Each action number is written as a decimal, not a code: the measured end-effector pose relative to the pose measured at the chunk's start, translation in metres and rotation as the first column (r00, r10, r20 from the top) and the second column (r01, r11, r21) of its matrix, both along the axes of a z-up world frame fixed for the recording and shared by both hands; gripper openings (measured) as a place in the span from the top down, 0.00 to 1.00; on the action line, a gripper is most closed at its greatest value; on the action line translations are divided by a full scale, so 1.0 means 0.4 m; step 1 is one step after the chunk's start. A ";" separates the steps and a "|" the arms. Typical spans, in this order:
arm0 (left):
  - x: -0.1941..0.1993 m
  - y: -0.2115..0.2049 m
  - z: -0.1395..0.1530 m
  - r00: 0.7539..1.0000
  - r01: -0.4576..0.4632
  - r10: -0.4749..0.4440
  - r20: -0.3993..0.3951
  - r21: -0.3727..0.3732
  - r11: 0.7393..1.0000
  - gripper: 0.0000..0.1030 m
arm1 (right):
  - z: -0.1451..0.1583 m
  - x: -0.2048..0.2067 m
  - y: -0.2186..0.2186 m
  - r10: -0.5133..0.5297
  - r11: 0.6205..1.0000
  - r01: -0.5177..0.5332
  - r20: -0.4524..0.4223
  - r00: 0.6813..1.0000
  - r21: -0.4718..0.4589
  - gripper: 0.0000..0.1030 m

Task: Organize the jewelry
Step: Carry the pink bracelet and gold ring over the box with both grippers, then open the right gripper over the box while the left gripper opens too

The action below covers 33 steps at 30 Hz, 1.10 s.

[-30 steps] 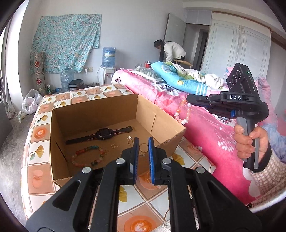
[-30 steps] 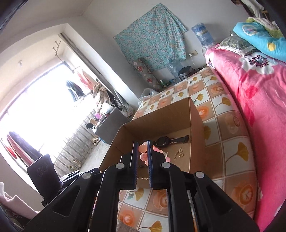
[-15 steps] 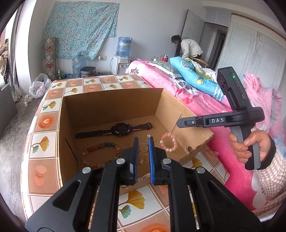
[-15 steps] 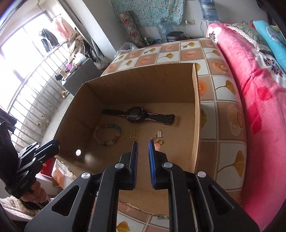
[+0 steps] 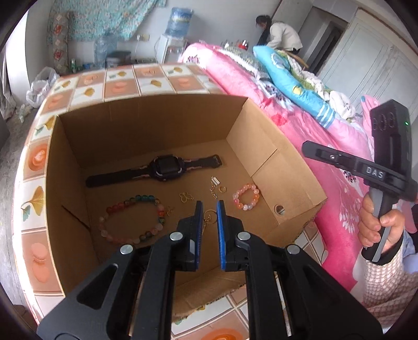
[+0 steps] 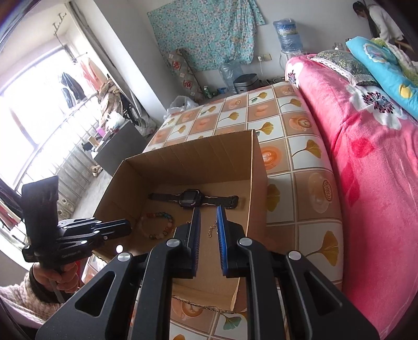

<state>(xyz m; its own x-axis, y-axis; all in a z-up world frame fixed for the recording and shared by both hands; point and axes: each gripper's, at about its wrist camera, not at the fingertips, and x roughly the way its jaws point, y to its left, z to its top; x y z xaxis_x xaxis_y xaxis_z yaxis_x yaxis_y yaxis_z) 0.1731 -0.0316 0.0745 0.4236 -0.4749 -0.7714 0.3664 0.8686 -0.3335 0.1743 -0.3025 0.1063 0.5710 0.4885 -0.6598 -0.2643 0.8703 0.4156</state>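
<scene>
An open cardboard box (image 5: 146, 112) (image 6: 196, 157) holds a black watch (image 5: 164, 167) (image 6: 189, 197), a multicolour bead bracelet (image 5: 115, 209) (image 6: 156, 215), a pink bead bracelet (image 5: 238, 200) and small gold pieces (image 5: 186, 196). My left gripper (image 5: 209, 206) (image 6: 127, 226) hangs over the box's near side, shut to a narrow slit with nothing in it. A gold ring on a chain (image 5: 210, 210) shows on the floor beyond the slit. My right gripper (image 6: 209, 209) (image 5: 306, 150) sits above the box's right side, also nearly shut and empty. Its pads hide the pink bracelet in the right wrist view.
The box rests on a tile-patterned cover (image 5: 122, 83) (image 6: 300, 183). A bed with a pink flowered blanket (image 5: 300, 125) (image 6: 365, 157) runs along its right side. A person (image 5: 282, 34) bends over at the far end of the room. A water dispenser (image 5: 177, 23) stands by the wall.
The pink bracelet has left my right gripper and now lies on the box floor at the right. My left gripper has moved in over the box and tipped down.
</scene>
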 end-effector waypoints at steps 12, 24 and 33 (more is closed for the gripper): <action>0.102 -0.021 -0.052 0.985 -0.040 0.039 -0.171 -0.002 0.999 0.82 | -0.020 -0.001 -0.047 -0.040 0.998 0.040 0.002 0.999 0.038 0.87; -0.001 0.085 0.061 0.990 -0.135 0.136 0.023 -0.054 0.989 0.69 | -0.024 -0.021 -0.053 -0.053 0.998 0.053 -0.007 0.999 0.039 0.74; -0.116 0.273 0.116 0.935 -0.328 0.335 0.116 -0.075 0.942 0.30 | -0.069 -0.027 -0.064 -0.081 0.994 0.087 -0.090 0.993 0.060 0.53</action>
<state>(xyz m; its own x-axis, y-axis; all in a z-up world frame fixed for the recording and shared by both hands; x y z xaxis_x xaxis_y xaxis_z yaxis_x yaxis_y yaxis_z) 0.1269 0.0777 0.1211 0.6560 -0.3299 -0.6789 0.1024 0.9300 -0.3530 0.1634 -0.3282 0.0786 0.5532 0.4837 -0.6782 -0.1518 0.8590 0.4889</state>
